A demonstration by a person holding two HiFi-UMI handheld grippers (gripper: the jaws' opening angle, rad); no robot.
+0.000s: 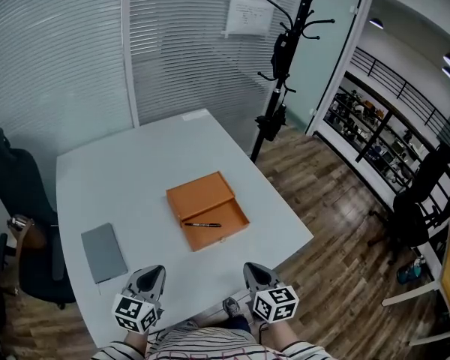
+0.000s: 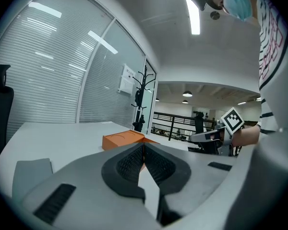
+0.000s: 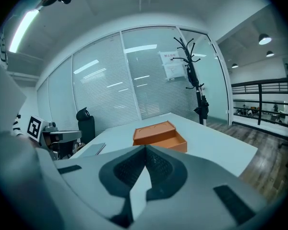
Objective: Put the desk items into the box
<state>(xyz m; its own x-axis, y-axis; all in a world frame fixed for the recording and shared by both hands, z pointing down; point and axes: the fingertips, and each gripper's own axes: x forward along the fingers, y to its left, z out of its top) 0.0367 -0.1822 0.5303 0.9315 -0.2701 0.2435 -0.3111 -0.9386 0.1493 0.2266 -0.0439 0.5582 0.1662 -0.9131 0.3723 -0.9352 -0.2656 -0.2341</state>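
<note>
- The fingers of the left gripper point(image 2: 143, 146) and the right gripper point(image 3: 145, 148) are closed on nothing.
- A shallow open orange box point(image 1: 207, 210), with a slim black pen point(image 1: 202, 224) inside, is set ahead of both.
- A flat grey notebook point(image 1: 103, 252) is laid just left of the left fingers.

Orange box point(image 1: 207, 210) open on the white table point(image 1: 135, 163) ahead of me, shallow, lid part lying flat against the tray's far side, black pen point(image 1: 202, 224) flat inside the tray, gray notebook point(image 1: 103, 252) closed, flat, well left of the box.
</note>
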